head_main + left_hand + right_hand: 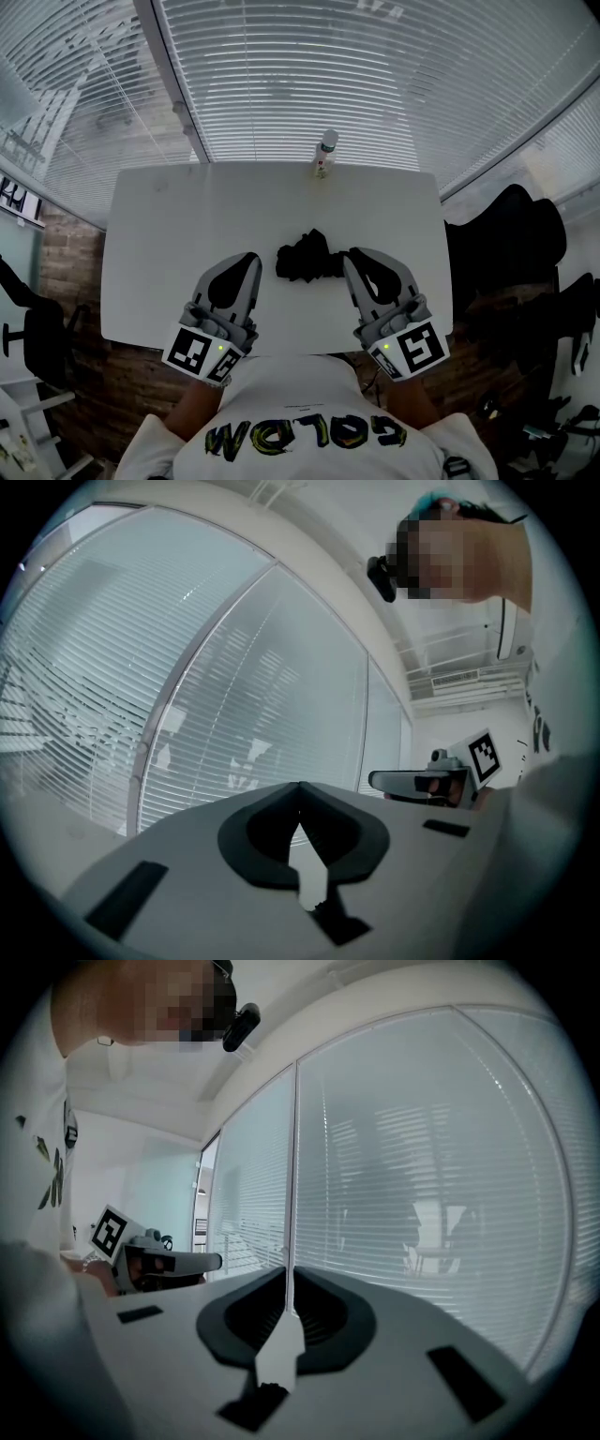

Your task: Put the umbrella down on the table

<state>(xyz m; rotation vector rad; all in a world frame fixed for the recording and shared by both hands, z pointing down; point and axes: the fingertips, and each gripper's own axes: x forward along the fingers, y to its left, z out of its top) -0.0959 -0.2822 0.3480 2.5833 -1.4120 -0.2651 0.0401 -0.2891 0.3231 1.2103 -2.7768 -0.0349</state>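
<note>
A black folded umbrella [305,255] lies crumpled on the white table [187,234], near the middle. In the head view my left gripper [251,259] hangs just left of it and my right gripper [348,255] sits close to its right end. Neither holds it. The left gripper [298,786] has its jaws meeting at the tip with nothing between them. The right gripper [285,1269] is likewise shut and empty. Both point level toward the window blinds, and the umbrella is hidden in both gripper views. Each gripper view also catches the other gripper: the right gripper [375,780] and the left gripper [216,1261].
A small clear bottle [325,153] stands at the table's far edge, against the window blinds [328,75]. A dark chair [511,234] stands right of the table and another chair [37,328] left of it. The person's torso is at the near edge.
</note>
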